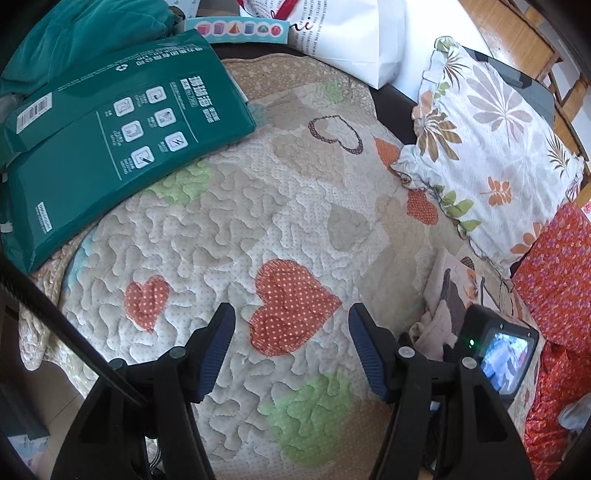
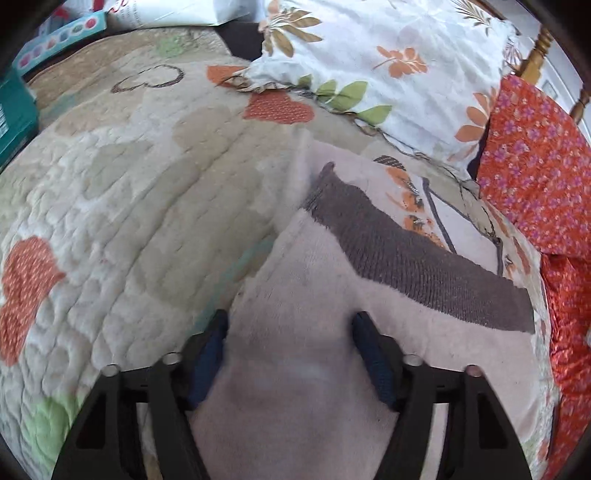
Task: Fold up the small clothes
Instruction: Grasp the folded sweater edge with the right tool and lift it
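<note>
A small pale pink fleece garment with a grey ribbed cuff lies on the heart-patterned quilt. My right gripper is open, with its jaws wide apart on either side of the pink fabric. A printed part of the garment lies beyond the cuff. In the left wrist view the garment shows at the right, partly hidden by the right gripper's camera body. My left gripper is open and empty above the quilt.
A green box lies on the quilt's far left. A floral pillow and a red flowered cloth lie at the right. A white bag and a teal cloth are at the back.
</note>
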The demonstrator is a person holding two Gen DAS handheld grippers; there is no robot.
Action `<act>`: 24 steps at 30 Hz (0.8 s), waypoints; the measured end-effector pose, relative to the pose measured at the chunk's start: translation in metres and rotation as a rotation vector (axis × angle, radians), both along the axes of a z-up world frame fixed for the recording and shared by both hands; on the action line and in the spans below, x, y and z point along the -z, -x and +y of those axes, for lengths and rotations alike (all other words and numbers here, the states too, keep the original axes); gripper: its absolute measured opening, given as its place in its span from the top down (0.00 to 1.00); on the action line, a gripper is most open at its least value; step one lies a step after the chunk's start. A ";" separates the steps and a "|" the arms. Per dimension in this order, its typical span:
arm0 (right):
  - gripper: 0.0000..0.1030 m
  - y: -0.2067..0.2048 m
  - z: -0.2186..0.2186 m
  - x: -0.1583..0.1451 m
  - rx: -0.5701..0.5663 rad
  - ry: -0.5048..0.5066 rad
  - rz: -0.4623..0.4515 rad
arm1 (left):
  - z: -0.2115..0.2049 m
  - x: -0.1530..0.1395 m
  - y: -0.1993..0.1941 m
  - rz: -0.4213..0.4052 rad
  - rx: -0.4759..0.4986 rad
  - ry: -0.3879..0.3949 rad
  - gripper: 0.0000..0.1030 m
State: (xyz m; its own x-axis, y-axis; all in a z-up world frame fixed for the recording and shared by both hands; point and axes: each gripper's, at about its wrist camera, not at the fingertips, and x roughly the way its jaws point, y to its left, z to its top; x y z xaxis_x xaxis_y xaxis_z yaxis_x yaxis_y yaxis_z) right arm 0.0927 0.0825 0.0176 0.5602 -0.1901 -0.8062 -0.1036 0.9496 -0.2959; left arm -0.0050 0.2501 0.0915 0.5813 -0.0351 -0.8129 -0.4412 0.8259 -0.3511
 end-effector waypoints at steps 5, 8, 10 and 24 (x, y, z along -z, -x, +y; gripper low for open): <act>0.80 -0.005 -0.001 -0.003 -0.020 0.033 0.017 | -0.009 0.003 -0.003 0.007 0.023 0.005 0.39; 0.84 -0.008 -0.026 -0.022 -0.007 -0.098 0.050 | -0.016 0.003 -0.003 0.009 0.041 -0.015 0.39; 0.84 -0.005 -0.048 -0.043 0.008 -0.188 0.038 | -0.021 0.004 -0.003 0.016 0.056 -0.032 0.39; 0.84 0.064 -0.366 -0.101 0.444 -0.402 -0.093 | -0.081 0.023 -0.010 0.075 0.214 -0.061 0.39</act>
State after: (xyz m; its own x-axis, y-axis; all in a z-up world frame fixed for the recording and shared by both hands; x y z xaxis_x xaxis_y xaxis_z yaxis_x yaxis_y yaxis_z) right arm 0.0290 -0.2840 0.1181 0.5687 -0.1123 -0.8149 0.3371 0.9354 0.1063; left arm 0.0053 0.1689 0.0686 0.5035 -0.1002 -0.8582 -0.2766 0.9223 -0.2700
